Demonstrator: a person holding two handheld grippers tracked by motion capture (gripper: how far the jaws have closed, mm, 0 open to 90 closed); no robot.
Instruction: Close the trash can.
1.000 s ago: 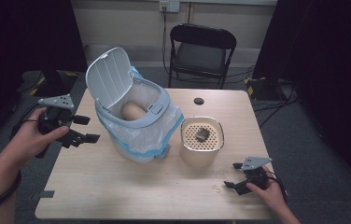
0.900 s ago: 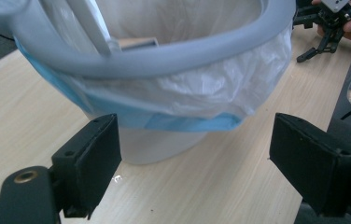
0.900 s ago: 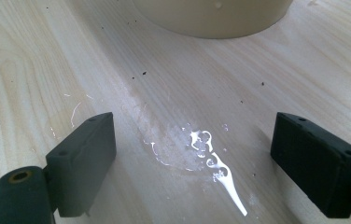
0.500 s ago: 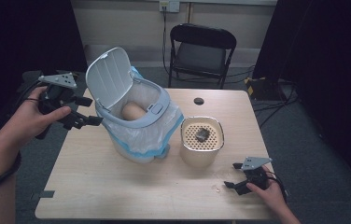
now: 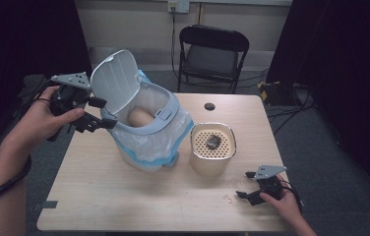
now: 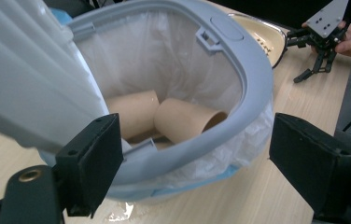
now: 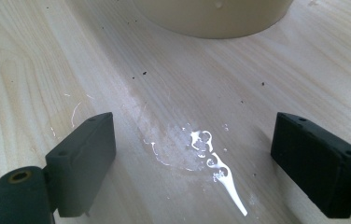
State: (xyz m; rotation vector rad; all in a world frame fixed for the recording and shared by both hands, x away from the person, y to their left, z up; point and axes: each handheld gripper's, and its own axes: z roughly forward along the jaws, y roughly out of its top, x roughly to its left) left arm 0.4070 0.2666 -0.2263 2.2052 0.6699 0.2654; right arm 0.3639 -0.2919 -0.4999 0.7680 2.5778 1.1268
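A grey-blue bin (image 5: pixel 173 105) with a white liner stands mid-table, its lid (image 5: pixel 116 78) tipped up. Two cardboard tubes (image 6: pixel 183 119) lie inside it. My left gripper (image 5: pixel 105 114) hovers at the bin's left side, just below the lid, open. In the left gripper view the jaws (image 6: pixel 197 154) stand wide before the near rim and press on nothing. My right gripper (image 5: pixel 244 185) rests low at the table's front right, open, over a small shiny clear smear (image 7: pixel 211 163) on the wood.
A beige pot (image 5: pixel 212 162) with a perforated top and a dark lump (image 5: pixel 213 142) on it stands right of the bin. A small black disc (image 5: pixel 209 106) lies at the table's far edge. A black folding chair (image 5: pixel 212 54) stands behind the table (image 5: pixel 124 196).
My left gripper has risen and moved right, from beside the bin's base up to its rim under the lid. The right gripper has stayed where it was.
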